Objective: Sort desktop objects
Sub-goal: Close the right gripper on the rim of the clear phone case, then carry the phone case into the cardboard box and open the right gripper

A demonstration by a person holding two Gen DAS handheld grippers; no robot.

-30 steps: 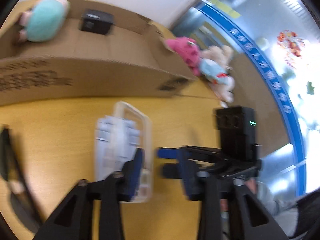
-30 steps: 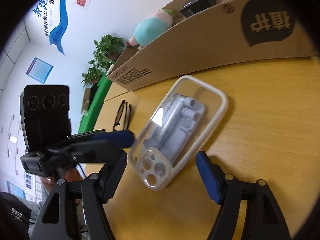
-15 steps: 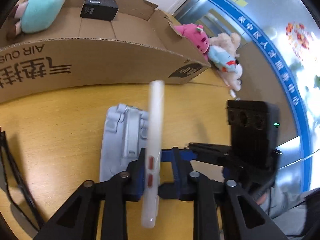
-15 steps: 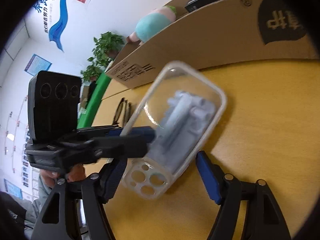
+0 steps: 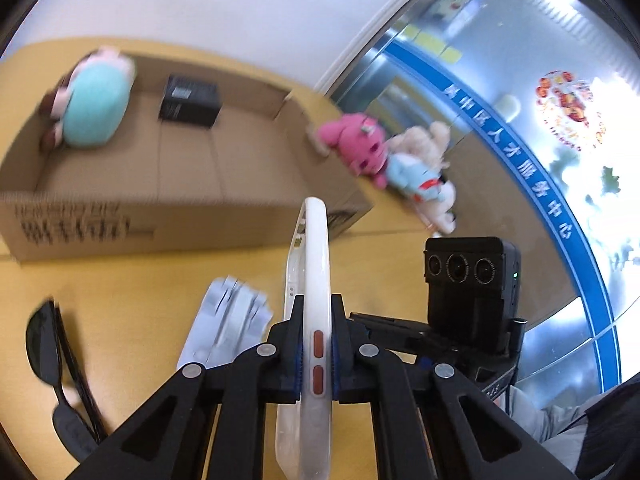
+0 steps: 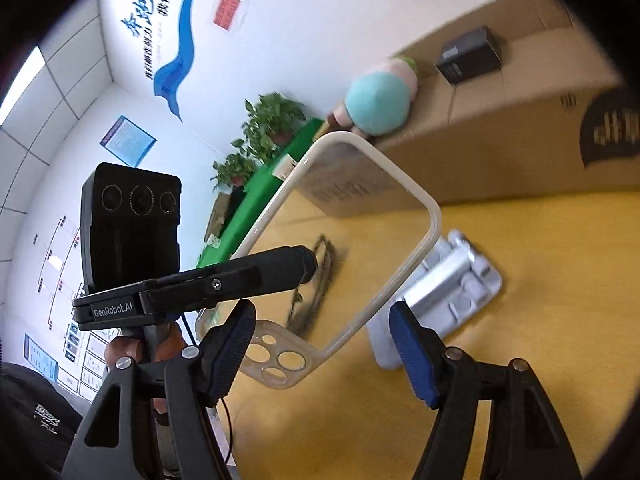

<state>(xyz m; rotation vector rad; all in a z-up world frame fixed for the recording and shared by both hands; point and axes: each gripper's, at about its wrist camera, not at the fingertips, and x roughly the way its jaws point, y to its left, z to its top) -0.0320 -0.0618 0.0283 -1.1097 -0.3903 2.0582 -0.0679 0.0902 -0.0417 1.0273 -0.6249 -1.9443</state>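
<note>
Now the clear phone case [image 5: 310, 280] is off the surface [image 5: 132, 300] — a second ago it lay flat over the grey plastic insert [image 5: 230, 320], with both claws hovering at its sides, and here it stands on edge in the air, pinched along one long side by the left claw [image 5: 316, 350]. That claw's jaws have just been closing, and they are now clenched on the case's rim, the two red side buttons showing between the pads. From the right wrist view the case hangs tilted, its camera cut-outs at the low end and the surface visible through its back. The insert is left behind, lying bare on the yellow wood just below and beside the lifted case. The right claw [image 6: 332, 350] is released, jaws spread wide under the case's lower end with nothing touching its blue pads.

So the two stacked things are separated, which by my reading is the first real step of the sort. Further out, the black glasses [image 5: 52, 364] lie at the left edge of the surface, and the cardboard box [image 5: 192, 184] behind already holds a teal plush [image 5: 96, 108] and a small black box [image 5: 190, 100] — probably where the case goes next, though nothing here settles that.
</note>
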